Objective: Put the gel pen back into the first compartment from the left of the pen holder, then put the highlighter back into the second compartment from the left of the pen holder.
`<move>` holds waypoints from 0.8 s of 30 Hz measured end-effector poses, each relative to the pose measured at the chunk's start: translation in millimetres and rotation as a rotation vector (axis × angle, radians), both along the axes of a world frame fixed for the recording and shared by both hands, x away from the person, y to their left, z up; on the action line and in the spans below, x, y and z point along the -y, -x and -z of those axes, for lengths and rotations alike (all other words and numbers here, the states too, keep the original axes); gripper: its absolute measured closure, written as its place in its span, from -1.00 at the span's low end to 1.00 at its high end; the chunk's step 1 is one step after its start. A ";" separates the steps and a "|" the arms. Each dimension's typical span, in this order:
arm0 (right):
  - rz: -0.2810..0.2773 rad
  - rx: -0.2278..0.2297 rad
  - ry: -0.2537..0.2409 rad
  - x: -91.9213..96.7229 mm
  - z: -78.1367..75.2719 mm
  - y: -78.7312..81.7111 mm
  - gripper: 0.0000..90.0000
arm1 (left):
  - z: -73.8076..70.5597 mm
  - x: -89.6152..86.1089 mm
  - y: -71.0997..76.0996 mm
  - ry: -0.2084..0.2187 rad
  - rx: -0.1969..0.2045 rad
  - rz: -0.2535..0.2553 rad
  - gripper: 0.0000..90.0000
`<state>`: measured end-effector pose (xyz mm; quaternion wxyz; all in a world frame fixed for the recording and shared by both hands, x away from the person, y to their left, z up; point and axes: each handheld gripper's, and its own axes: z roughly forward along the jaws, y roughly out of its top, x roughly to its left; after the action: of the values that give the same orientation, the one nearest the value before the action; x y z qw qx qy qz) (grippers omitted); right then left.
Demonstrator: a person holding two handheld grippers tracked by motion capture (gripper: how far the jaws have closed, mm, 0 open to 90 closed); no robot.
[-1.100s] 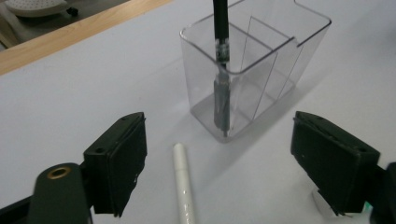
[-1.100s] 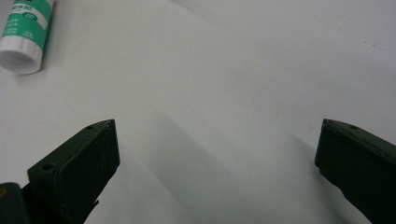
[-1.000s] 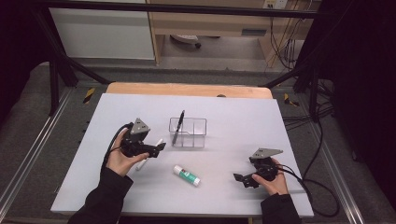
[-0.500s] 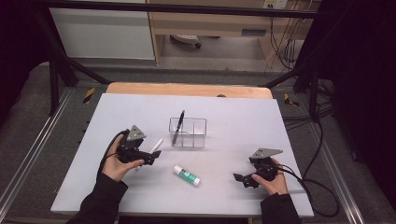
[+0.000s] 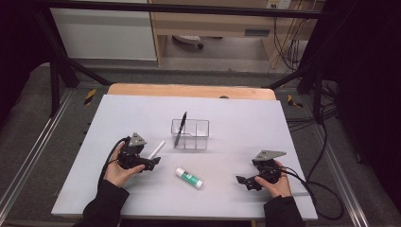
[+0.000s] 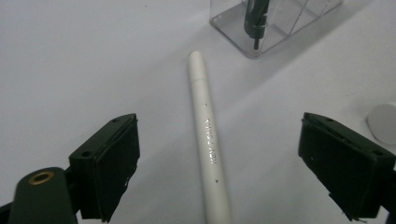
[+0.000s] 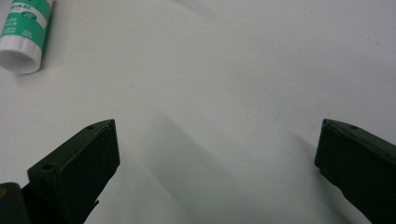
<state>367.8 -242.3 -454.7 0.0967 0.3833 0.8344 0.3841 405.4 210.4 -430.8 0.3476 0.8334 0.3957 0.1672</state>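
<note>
White pen (image 6: 208, 140) lies flat on the desk (image 5: 246, 118), between the wide-set jaws of the left gripper (image 6: 224, 172); neither pad touches it, and the jaws have just been closing slightly. Its far end points at the clear organiser (image 5: 190, 134), which holds a dark pen (image 5: 180, 128) upright. Glue stick (image 5: 189, 178) lies nearby. Right gripper (image 7: 215, 172) rests with jaws wide, holding nothing.

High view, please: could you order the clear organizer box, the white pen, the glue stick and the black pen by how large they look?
1. Clear organizer box, plainly the largest.
2. Black pen, standing in the box; longest of the sticks.
3. Glue stick and white pen: too alike to rank; the glue stick is thicker, the pen slimmer.
</note>
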 end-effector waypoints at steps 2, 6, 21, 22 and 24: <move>0.005 0.000 0.000 -0.1 0.1 -0.1 -0.99 | -0.1 -0.2 -1.1 -0.003 0.004 -0.003 -0.67; 0.005 0.002 0.001 0.2 -0.2 -0.1 -0.99 | 0.4 -1.8 -0.8 -0.007 -0.017 -0.013 -0.55; 0.001 -0.001 -0.002 -0.6 0.1 1.0 -0.99 | 5.4 -15.1 15.8 0.024 -0.065 -0.039 0.07; 0.001 0.000 -0.002 -0.5 0.0 1.0 -0.99 | 5.5 -15.1 16.2 0.023 -0.062 -0.042 0.10; 0.001 0.000 0.000 -0.5 0.2 0.9 -0.99 | 5.8 -15.0 17.3 0.023 -0.062 -0.048 0.20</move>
<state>366.9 -241.8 -454.8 0.0969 0.3838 0.8341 0.3841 388.1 225.5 -436.5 0.3406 0.8244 0.4283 0.1449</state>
